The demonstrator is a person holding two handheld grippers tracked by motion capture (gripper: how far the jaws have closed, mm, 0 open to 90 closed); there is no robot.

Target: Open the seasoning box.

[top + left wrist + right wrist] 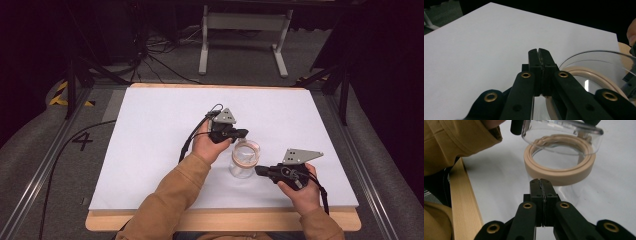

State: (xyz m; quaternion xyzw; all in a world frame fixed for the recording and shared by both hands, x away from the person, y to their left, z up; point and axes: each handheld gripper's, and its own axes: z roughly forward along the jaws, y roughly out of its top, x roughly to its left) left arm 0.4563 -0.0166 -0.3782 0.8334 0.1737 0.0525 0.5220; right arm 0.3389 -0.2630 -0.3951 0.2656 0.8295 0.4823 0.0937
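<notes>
A clear jar [243, 161] stands on the white board [150, 145] with a beige ring [560, 173] around its mouth and a clear round lid [564, 135] sitting tilted over the ring. My left gripper [245, 133] is shut and empty, its tips just behind the jar's top. In the left gripper view the pressed-together jaws [539, 51] lie left of the lid [599, 60]. My right gripper [258, 170] is shut too, level with the jar's right side and pointing at it. In the right gripper view its tips [540, 181] stop short of the ring.
The board lies on a wooden table whose front edge [225, 220] shows near the person. A tan sleeve [454, 142] crosses the left of the right gripper view. A white metal stand [245, 22] and loose cables [150, 50] sit on the floor beyond.
</notes>
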